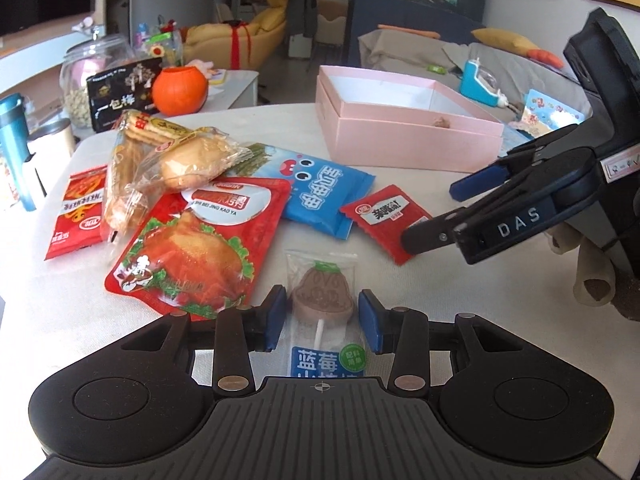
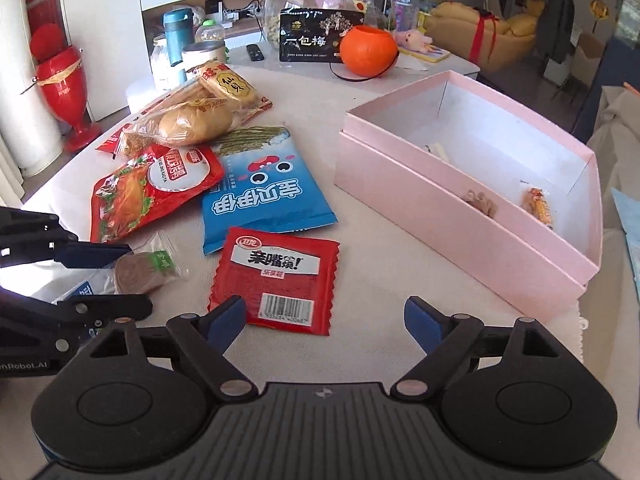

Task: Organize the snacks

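On the left of the tabletop (image 2: 360, 128) lies a loose heap of snacks: biscuits and a bun (image 1: 196, 160) on top, a red roast-duck pouch (image 1: 192, 244) and a blue packet (image 1: 320, 192) beneath. The left gripper (image 1: 322, 320) brackets a wrapped lollipop (image 1: 323, 300) lying flat, fingers narrowly apart on either side of it and not yet pinching, seemingly set to grab it. The right gripper (image 2: 325, 320) hovers with fingers wide, just short of a small red sachet (image 2: 276, 276). Farther right, the pink box (image 2: 460, 216) sits open, likely as the destination, with a few pieces inside.
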A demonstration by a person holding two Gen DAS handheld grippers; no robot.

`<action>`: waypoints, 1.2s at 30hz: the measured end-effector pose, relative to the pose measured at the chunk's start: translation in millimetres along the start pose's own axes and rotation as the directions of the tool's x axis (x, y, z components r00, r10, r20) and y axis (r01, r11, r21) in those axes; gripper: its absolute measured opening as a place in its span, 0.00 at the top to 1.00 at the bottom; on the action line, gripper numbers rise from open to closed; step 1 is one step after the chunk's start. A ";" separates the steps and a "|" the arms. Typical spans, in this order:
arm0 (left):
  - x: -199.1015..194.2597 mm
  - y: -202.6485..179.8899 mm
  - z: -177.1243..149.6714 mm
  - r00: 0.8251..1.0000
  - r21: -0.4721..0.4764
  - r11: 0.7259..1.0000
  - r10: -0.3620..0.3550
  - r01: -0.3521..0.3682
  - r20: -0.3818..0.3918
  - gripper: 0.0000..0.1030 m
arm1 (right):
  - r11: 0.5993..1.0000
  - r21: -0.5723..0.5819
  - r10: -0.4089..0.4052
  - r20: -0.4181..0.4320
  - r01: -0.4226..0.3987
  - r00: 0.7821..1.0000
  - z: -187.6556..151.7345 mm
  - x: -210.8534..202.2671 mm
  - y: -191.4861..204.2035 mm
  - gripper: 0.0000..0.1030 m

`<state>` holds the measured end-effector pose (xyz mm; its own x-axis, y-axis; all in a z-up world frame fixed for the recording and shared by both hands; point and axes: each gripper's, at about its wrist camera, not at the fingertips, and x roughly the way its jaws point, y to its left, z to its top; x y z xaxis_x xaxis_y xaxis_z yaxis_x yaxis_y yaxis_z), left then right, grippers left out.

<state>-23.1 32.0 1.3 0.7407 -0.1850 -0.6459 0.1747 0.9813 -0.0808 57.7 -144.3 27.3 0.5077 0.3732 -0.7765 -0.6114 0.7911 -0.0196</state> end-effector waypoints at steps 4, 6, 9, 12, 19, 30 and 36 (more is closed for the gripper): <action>-0.6 -8.4 -4.4 0.999 0.033 0.999 0.034 -0.035 0.021 0.57 | 0.989 0.137 0.049 0.009 -0.050 0.999 10.5 12.5 -1.6 0.16; -1.0 -7.3 -3.8 0.999 0.027 0.999 0.031 -0.031 0.018 0.57 | 0.989 0.146 0.035 0.009 -0.036 0.999 15.7 20.7 3.2 0.16; -1.7 -5.1 -4.5 1.000 0.019 1.000 0.023 -0.023 0.020 0.57 | 0.996 0.086 -0.005 -0.002 0.005 1.000 18.3 28.0 13.0 0.15; -1.9 -4.5 -4.4 1.000 0.017 1.000 0.021 -0.021 0.022 0.57 | 0.999 0.041 -0.035 -0.009 0.035 0.999 9.7 20.7 9.6 0.14; -2.2 2.0 -4.3 1.000 -0.011 1.000 0.003 -0.003 0.027 0.57 | 0.992 0.085 -0.092 -0.036 0.095 0.995 -27.0 -5.0 -33.1 0.03; 0.5 -1.8 6.9 0.999 -0.006 1.000 0.016 -0.017 -0.036 0.57 | 0.962 0.256 -0.098 -0.018 0.099 0.995 -14.5 5.6 -20.6 0.10; 2.9 -4.4 17.5 0.993 0.038 0.999 0.020 -0.016 -0.116 0.57 | 0.995 0.090 -0.045 -0.023 0.047 0.999 -4.7 -8.7 2.3 0.46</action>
<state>-10.3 26.1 13.1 0.6640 -0.1577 -0.7309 0.1870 0.9815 -0.0419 49.0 -148.0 31.1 0.5207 0.3262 -0.7890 -0.5302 0.8479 0.0007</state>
